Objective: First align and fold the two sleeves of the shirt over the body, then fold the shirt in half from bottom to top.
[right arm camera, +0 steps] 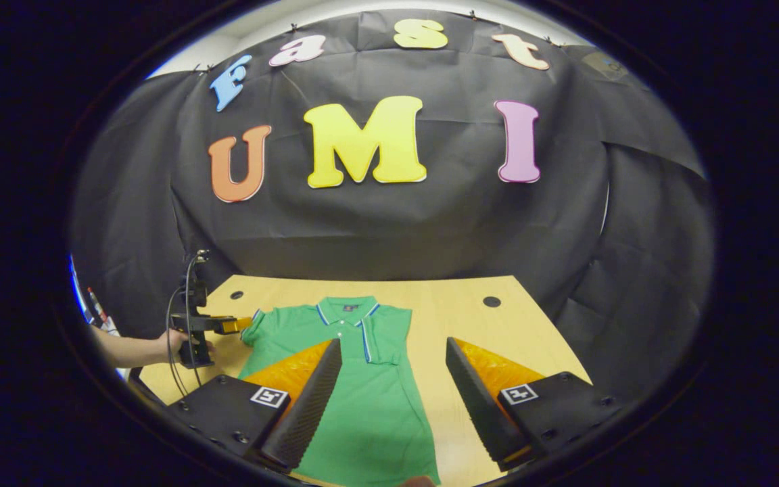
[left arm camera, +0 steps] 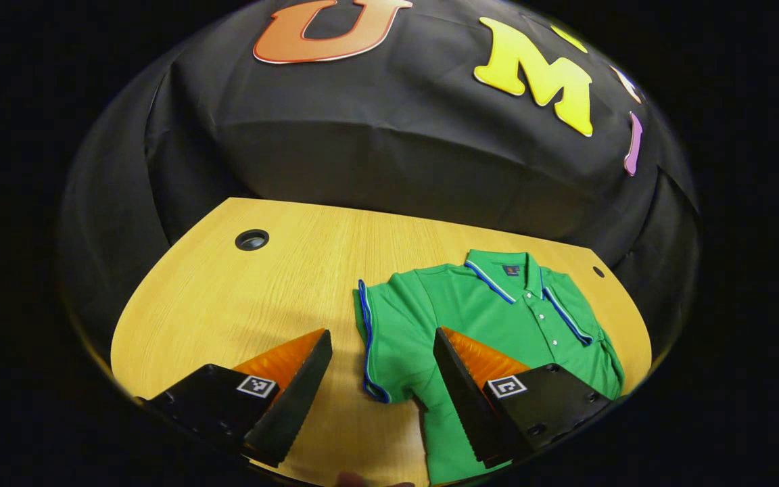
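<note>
Left gripper with fingers spread wide and nothing between them, hovering over the wooden table; green shirt lies flat ahead and to its right, the blue-trimmed sleeve in the gap, close to the right finger. Right gripper also spread apart and empty, shirt body running ahead from between its fingers toward the left one, one sleeve already folded over the chest. Seen from the right gripper view, a hand holds the other gripper at the shirt's far-left sleeve.

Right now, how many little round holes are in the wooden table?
2. One hole sits at the far left corner near the shirt's collar, the other hole at the far right corner. The shirt may hide more.
</note>
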The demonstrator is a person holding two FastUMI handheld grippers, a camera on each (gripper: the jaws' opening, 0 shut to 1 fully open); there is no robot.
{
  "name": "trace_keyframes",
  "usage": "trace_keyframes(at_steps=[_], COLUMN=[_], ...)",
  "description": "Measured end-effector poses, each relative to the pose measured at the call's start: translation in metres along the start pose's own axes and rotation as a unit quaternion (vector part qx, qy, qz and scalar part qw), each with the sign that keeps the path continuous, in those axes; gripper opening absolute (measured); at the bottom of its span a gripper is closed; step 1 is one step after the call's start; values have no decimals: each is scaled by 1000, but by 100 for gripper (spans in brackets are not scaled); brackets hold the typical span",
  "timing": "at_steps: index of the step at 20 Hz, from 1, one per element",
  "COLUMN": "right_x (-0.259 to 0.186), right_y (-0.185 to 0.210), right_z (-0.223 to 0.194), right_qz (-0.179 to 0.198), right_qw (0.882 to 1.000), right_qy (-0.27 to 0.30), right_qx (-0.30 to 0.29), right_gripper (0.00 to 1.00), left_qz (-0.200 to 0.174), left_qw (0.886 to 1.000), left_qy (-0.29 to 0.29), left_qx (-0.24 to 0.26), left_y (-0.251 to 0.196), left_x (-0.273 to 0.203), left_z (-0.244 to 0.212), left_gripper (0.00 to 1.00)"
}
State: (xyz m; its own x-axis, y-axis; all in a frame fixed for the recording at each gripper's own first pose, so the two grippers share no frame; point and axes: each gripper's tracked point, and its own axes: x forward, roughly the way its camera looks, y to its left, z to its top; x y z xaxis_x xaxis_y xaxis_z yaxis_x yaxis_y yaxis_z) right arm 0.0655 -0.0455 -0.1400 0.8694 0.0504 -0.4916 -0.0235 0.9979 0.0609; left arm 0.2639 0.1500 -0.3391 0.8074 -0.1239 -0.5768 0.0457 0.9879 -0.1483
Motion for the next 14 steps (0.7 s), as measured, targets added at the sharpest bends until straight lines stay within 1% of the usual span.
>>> trace_keyframes(at_steps=[1,2,3,6,8,10,11,12,14], right_x=[0,1,1,3,3,3,3,3,2], right_y=[1,2,2,-3,-7,-12,-14,-16,-21], right_z=[-2,-5,-8,-12,-13,-15,-17,-18,-21], right_qz=[1,1,-1,-8,-13,-18,-20,-22,-25], right_qw=[1000,1000,1000,1000,1000,1000,1000,1000,999], right_qy=[2,6,9,13,14,15,16,18,21], right_qx=[-3,-4,-2,6,10,13,13,13,16], right_gripper=[98,93,98,98,98,98,98,98,98], left_qz=[2,7,6,-4,1,18,26,35,43], left_qw=[1000,1000,1000,1000,1000,999,999,998,998], left_qy=[5,11,15,26,31,48,42,42,42], left_qx=[1,4,4,0,3,3,4,5,6], left_y=[2,5,5,-2,-2,2,5,6,8], left_x=[6,10,15,21,27,30,30,30,32], left_z=[-3,-6,-9,-16,-20,-29,-26,-26,-26], left_gripper=[97,95,87,81,78,67,59,39,31])
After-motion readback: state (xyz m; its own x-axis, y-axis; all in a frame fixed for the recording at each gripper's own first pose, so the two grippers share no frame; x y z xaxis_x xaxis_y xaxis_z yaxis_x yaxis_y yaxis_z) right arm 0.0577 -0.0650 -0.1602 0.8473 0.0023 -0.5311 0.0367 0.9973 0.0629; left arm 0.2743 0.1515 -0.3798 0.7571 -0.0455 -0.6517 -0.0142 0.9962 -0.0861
